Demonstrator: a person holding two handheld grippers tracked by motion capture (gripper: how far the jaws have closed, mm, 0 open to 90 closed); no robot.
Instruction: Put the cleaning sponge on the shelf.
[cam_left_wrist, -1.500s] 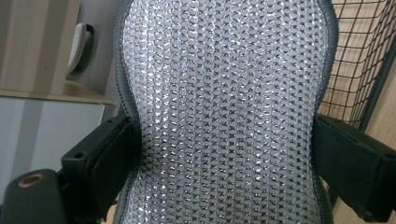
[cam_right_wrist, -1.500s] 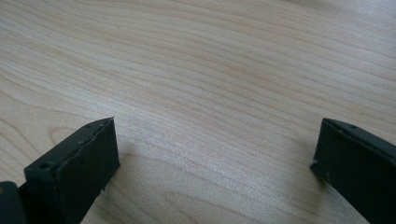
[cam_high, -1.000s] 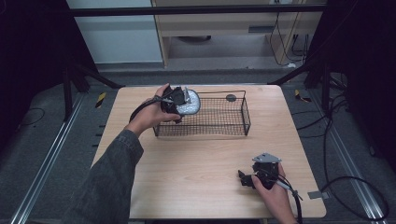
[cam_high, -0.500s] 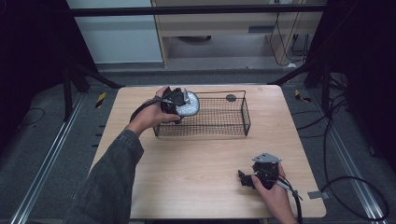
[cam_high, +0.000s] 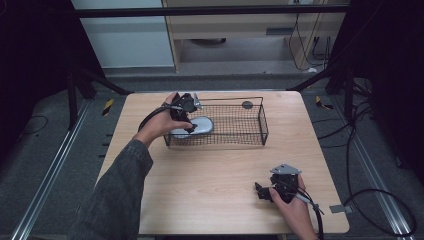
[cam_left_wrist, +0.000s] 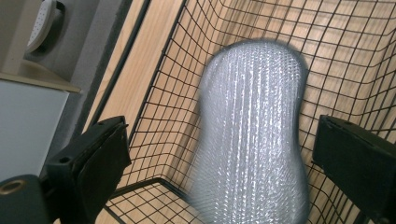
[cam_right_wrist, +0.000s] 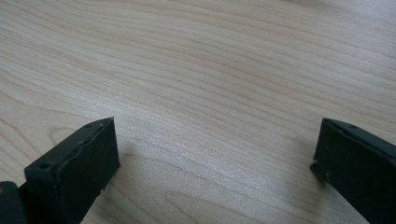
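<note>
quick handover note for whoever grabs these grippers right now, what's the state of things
Left gripper: jaws wide open at the left end of the wire basket, the silvery bubble-wrap pouch between them, blurred, not clamped.
Right gripper: open, holding nothing, low over the bare table at the near right.
Done: pouch is inside the basket's walls.
Left: whether it has settled on the basket floor I cannot tell; check, then draw the left gripper out.

Desk (cam_high: 210, 190) is light wood, bare in front. Small dark round disc (cam_high: 247, 104) sits at its far edge. Yellow-black items lie on the grey floor: one off the left corner (cam_high: 108, 106), one off the right (cam_high: 322, 104). Cables (cam_high: 370, 150) trail right.
</note>
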